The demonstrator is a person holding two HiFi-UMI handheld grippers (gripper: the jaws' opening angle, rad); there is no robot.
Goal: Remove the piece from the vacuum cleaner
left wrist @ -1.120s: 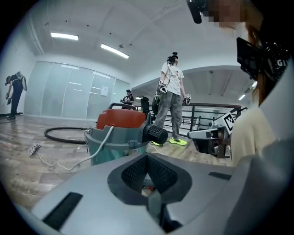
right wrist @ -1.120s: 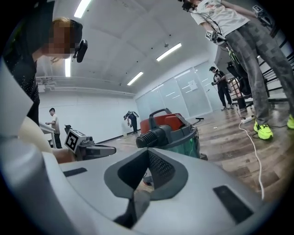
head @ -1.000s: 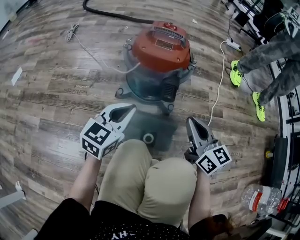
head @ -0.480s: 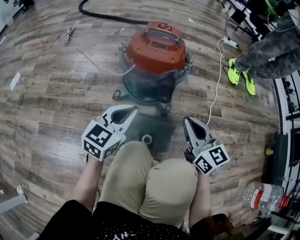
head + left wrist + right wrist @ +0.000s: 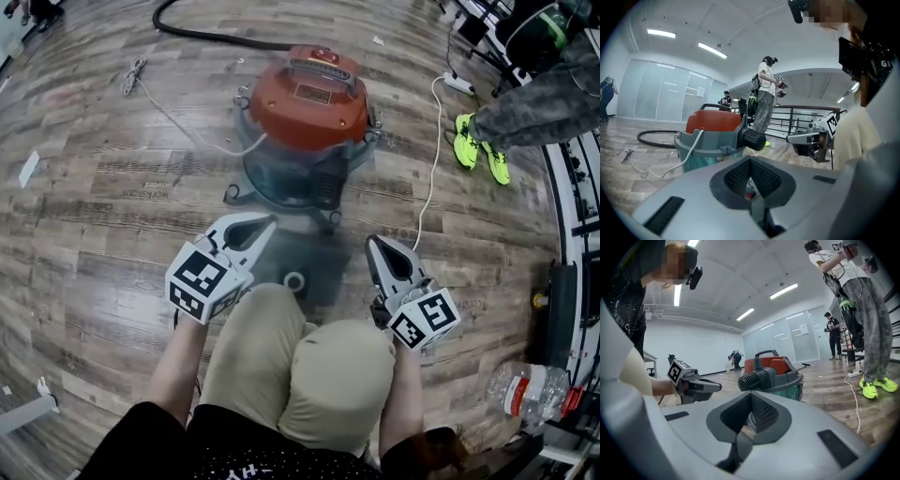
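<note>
Left gripper: jaws pressed together, nothing between them, as its own view shows; held low above the floor, tip pointing toward the vacuum cleaner and not touching it. Right gripper: jaws likewise pressed together and empty, held at about the same height, apart from the left gripper, also short of the machine. Both are in front of the holder's knees in khaki trousers. On the floor between the two tips lies a small grey ring-shaped thing; what it is cannot be told. Just beyond stands the vacuum cleaner, upright on the wood-pattern floor, with an orange-red lid, a carry handle on top and a translucent greenish drum. The black ribbed inlet piece sits on the drum's front wall, facing the grippers, still attached. A white cord runs from the drum across the floor to the left; a black hose curves behind the machine. At far right, a second person in neon-yellow shoes, near a white power strip. A plastic bottle lies at lower right.
</note>
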